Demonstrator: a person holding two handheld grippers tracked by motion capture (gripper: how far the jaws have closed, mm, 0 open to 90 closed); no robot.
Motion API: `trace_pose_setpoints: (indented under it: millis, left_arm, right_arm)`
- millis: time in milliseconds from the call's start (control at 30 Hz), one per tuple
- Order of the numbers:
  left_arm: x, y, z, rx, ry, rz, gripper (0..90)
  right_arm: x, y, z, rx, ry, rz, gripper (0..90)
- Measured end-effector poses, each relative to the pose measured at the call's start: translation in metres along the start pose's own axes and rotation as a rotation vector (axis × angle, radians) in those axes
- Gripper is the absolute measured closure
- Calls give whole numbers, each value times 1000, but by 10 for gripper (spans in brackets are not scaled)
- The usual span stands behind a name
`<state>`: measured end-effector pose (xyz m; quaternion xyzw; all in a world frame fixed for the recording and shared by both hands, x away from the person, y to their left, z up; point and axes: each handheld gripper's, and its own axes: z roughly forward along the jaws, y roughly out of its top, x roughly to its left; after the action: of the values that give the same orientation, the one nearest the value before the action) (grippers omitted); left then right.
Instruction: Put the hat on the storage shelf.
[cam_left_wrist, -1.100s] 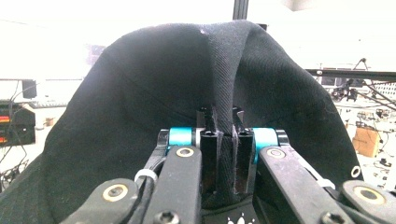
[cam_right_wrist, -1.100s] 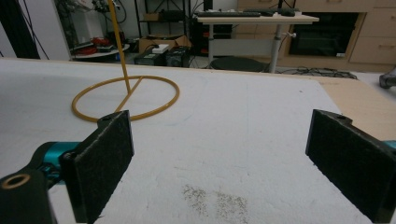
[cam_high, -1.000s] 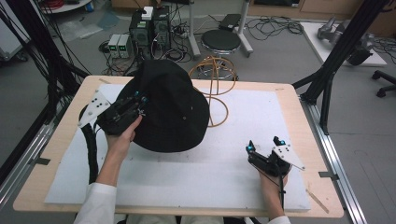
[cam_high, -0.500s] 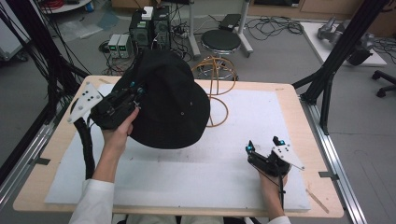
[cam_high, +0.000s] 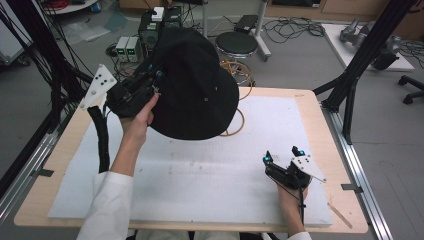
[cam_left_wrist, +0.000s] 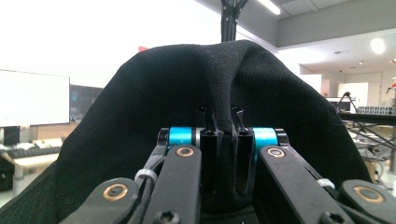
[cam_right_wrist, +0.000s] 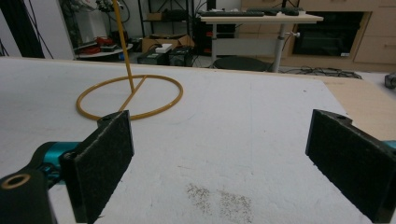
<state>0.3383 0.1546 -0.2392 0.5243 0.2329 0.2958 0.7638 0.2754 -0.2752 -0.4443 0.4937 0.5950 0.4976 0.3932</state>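
Note:
A black bucket hat (cam_high: 197, 92) hangs in the air over the back left of the table, held by its brim. My left gripper (cam_high: 152, 80) is shut on that brim; in the left gripper view the black cloth (cam_left_wrist: 224, 93) is pinched between the two jaws and rises in front of the camera. A gold wire stand (cam_high: 239, 95) with a round base ring (cam_right_wrist: 130, 95) stands on the white mat behind the hat, partly hidden by it. My right gripper (cam_high: 282, 156) rests near the front right of the mat, jaws wide open with nothing between them.
A white foam mat (cam_high: 210, 170) covers most of the wooden table (cam_high: 327, 130). Black frame posts (cam_high: 355, 75) rise at the table's right and left sides. A round stool (cam_high: 237, 44) and boxes of electronics stand on the floor behind.
My left gripper has lifted the hat up and toward the back of the table. The right gripper has stayed where it was.

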Motion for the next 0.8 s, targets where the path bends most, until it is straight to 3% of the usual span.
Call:
trace_pose_setpoints:
  millis: [167,367,800]
  left_arm:
    - [-2,0,23,-24,2,-18,857]
    - [-8,-2,43,-51,1,-11,857]
    - [-8,-17,95,-7,10,-11,857]
  right_arm:
    - [1,1,-2,-9,3,5,68]
    - [0,0,-1,-6,10,2,68]
    - [-3,2,-2,-14,-2,32,68]
